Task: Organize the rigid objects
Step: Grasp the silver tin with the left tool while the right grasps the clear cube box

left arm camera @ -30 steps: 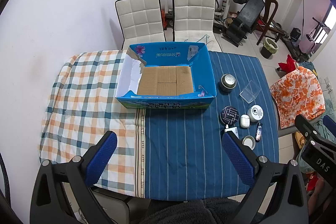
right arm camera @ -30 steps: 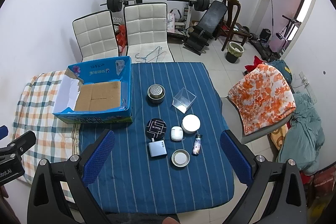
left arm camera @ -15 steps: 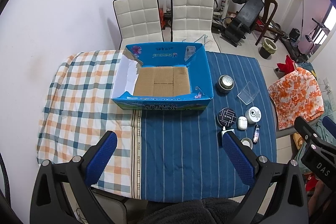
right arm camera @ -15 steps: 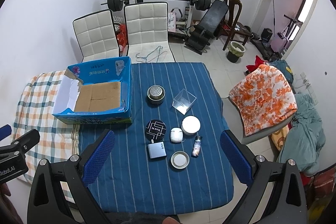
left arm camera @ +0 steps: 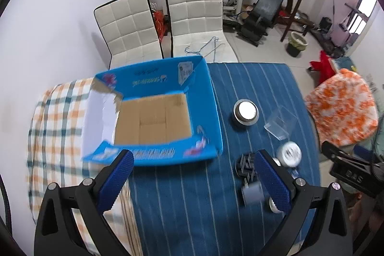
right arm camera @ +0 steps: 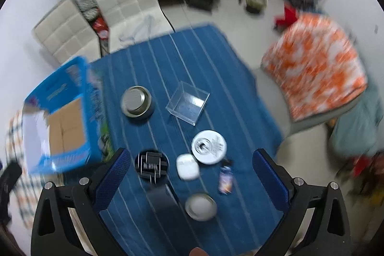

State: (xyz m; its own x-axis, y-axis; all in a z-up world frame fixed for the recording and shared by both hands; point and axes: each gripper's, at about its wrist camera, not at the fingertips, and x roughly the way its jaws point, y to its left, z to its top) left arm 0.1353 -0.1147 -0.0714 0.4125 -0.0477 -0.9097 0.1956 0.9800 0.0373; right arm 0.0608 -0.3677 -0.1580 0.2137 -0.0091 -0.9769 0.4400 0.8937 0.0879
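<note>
We see the blue box at 11 o'clock, empty, w/ steel tin, clear case, white disc and earbud case unobstructed at 12 between our wide-open right gripper; left gripper likewise spread, holding nothing.

Open cardboard box on the bench at left, metal tin to its right, clear case beyond, small items clustered nearer, two chairs behind.
</note>
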